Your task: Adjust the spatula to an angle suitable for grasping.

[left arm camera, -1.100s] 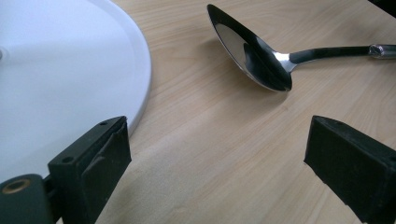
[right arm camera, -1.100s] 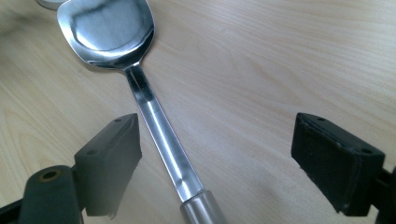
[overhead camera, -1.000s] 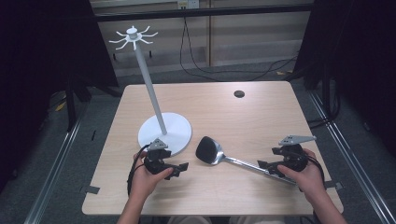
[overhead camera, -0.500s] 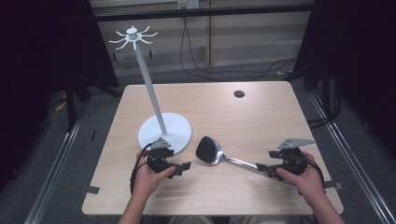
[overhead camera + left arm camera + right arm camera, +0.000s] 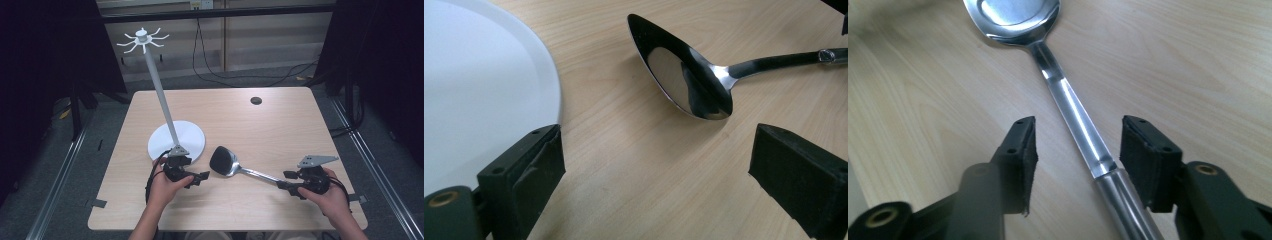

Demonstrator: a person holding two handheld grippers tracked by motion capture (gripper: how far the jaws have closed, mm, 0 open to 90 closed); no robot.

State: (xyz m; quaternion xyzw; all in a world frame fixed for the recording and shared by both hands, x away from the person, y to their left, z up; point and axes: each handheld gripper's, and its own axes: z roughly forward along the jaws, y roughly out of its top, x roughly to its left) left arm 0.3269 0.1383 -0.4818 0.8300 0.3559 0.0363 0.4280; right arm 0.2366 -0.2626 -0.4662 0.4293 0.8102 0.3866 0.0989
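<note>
Between the earlier pictures and now little has shifted on the table (image 5: 280, 120): the left gripper (image 5: 199, 178) has stayed low just right of the white stand's base (image 5: 192, 134), jaws spread wide and empty with the spoon's bowl lying ahead of them, while the right gripper (image 5: 287, 183) has edged a touch toward the person along the handle. That gripper's jaws stand open on either side of the spoon (image 5: 1068, 105), not yet pinching, so I judge a grasp of the handle is about to begin. No brand, label or writing can be read anywhere.
</note>
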